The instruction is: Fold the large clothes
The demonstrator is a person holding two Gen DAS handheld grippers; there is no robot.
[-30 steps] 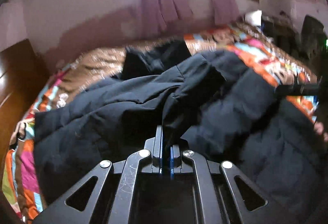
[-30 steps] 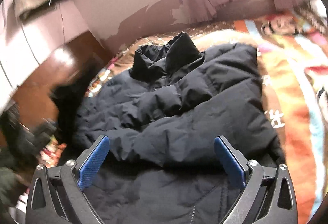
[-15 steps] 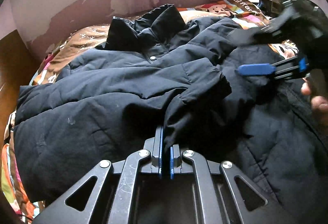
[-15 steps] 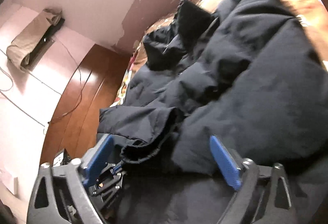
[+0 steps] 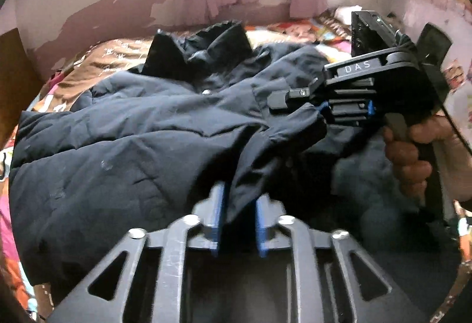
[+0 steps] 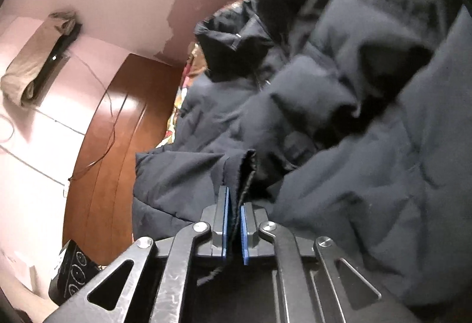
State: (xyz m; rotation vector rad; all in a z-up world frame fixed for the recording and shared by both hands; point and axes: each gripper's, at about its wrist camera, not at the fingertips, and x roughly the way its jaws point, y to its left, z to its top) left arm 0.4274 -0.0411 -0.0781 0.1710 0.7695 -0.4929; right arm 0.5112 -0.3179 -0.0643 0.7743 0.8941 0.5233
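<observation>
The right gripper (image 6: 233,230) has swung in and clamped the sleeve cuff (image 6: 242,172); the left gripper (image 5: 237,219) is opening around it. The jacket (image 5: 132,145) lies across the bed (image 5: 97,57), so the sleeve fold likely passes rightward.

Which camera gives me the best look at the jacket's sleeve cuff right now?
The right wrist view: the sleeve cuff sits centred, its edge pinched in the right gripper. The left wrist view shows the cuff farther off, beside that gripper, while the left gripper is opening around sleeve fabric.
</observation>
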